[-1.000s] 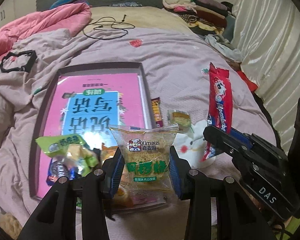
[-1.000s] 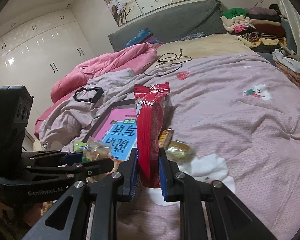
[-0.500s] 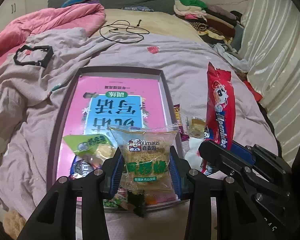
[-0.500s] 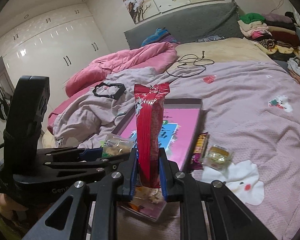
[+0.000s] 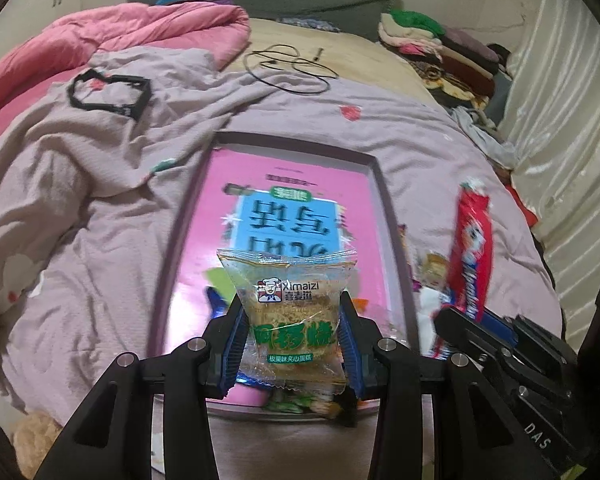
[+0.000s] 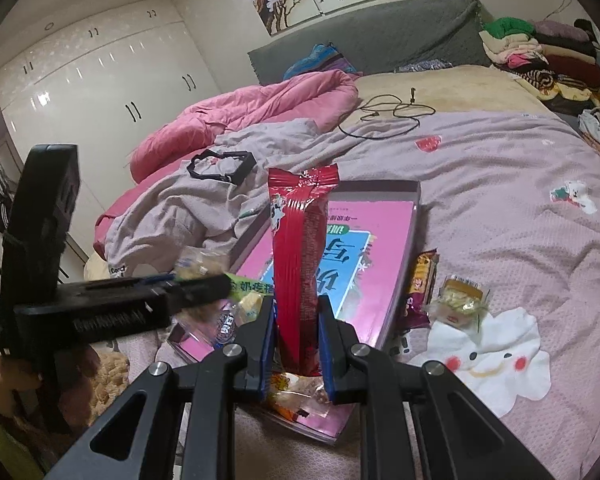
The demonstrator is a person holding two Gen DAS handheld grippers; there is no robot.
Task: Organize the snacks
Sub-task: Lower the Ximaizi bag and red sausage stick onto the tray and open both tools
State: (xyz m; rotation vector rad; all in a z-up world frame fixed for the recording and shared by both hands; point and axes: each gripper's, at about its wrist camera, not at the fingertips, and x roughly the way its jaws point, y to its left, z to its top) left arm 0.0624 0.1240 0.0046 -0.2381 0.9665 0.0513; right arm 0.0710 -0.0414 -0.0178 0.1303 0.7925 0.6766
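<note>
My left gripper [image 5: 290, 338] is shut on a clear Ximaizi cake packet [image 5: 290, 312] and holds it above the near end of the pink box lid [image 5: 292, 184]. My right gripper [image 6: 298, 338] is shut on a long red snack pack [image 6: 300, 264], held upright over the lid's [image 6: 384, 248] near corner. The red pack also shows at the right in the left wrist view [image 5: 472, 248]. Several small snacks lie in the lid's near end [image 6: 296, 396]. A brown bar [image 6: 422, 280] and a small wrapped cake [image 6: 460, 294] lie on the bed right of the lid.
The lid rests on a lilac bedspread [image 6: 500, 184]. A pink quilt [image 5: 120, 36], a black frame [image 5: 108, 94], a black cable [image 5: 288, 68] and stacked clothes [image 6: 540, 52] lie further back. A cream curtain [image 5: 568, 120] hangs on the right.
Both grippers have moved left, over the pink lid's near end, each still holding its snack. The brown bar and small cake are now to the right of them.
</note>
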